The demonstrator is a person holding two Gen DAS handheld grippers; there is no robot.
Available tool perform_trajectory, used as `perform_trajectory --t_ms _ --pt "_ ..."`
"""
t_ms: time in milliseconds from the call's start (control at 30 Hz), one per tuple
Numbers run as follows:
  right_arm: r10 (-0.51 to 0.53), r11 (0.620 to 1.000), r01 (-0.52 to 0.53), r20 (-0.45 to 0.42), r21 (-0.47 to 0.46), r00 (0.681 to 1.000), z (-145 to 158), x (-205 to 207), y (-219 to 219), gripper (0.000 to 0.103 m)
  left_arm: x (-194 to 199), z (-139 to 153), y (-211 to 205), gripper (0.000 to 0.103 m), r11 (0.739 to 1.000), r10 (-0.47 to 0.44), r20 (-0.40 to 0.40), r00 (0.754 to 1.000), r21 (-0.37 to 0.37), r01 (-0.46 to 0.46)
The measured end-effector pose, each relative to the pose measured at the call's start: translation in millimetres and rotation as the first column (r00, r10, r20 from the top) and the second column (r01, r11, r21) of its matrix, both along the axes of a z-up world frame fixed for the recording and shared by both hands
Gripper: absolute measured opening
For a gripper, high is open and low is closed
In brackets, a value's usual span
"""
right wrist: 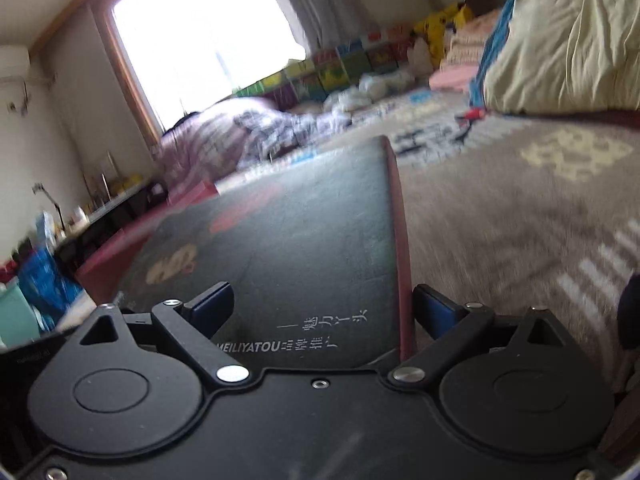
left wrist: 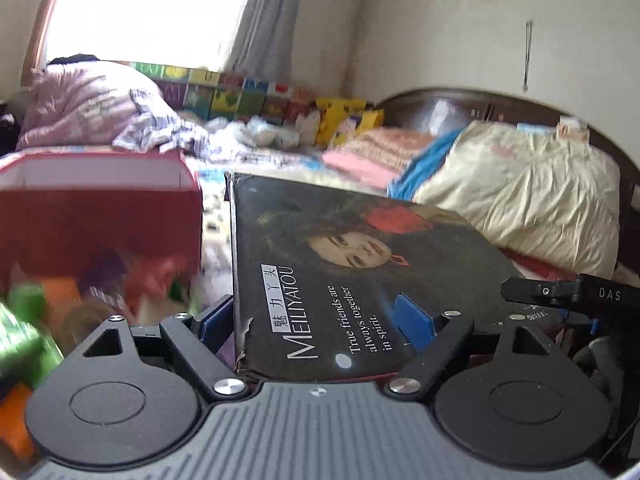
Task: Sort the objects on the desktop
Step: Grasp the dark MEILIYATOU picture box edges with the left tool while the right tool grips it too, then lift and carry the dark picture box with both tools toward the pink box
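Note:
A dark flat box lid (left wrist: 360,264) printed "MEILIYATOU" with a woman's face sits between the blue pads of my left gripper (left wrist: 316,322), which is shut on its near edge. The same lid (right wrist: 288,248), with a red side rim, fills the right wrist view, and my right gripper (right wrist: 324,312) is shut on another of its edges. The lid is held tilted above the bed. A red open box (left wrist: 100,208) with colourful items inside stands to the left. The right gripper's finger (left wrist: 560,292) shows at the lid's right edge.
A bed with a grey patterned cover (right wrist: 500,208) lies under the lid. A cream quilt (left wrist: 532,188), pink bedding (left wrist: 80,108) and a row of colourful boxes (left wrist: 240,96) lie behind. A cluttered side table (right wrist: 100,208) stands at left under the window.

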State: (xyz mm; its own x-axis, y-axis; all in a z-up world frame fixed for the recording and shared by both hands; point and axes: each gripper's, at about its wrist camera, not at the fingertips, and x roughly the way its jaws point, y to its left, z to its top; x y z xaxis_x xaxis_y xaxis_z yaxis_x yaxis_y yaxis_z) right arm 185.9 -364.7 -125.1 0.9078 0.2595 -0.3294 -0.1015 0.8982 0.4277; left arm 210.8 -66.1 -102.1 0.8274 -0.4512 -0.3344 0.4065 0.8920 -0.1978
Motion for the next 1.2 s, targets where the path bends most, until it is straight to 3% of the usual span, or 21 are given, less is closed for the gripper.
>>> perform_trajectory --t_ms 200,400,833,1200 --pt "0.028 0.999 -0.030 0.074 0.027 0.997 28.8 13.9 23.5 0.098 10.2 33.1 29.0 0.085 0.996 0.081 0.062 0.995 -0.043 -0.079" --pt "0.106 0.992 -0.111 0.090 0.053 0.990 42.9 50.7 66.1 0.098 23.5 56.1 71.7 0.085 0.987 0.160 0.101 0.982 -0.043 -0.157" --pt "0.237 0.971 -0.240 0.140 0.009 0.962 75.4 117.2 157.8 0.098 72.8 74.5 170.9 0.085 0.949 0.302 0.139 0.943 -0.144 -0.282" --pt "0.313 0.950 -0.310 0.166 -0.044 0.935 89.3 167.7 213.7 0.098 117.7 63.8 232.9 0.085 0.905 0.397 0.126 0.909 -0.223 -0.364"
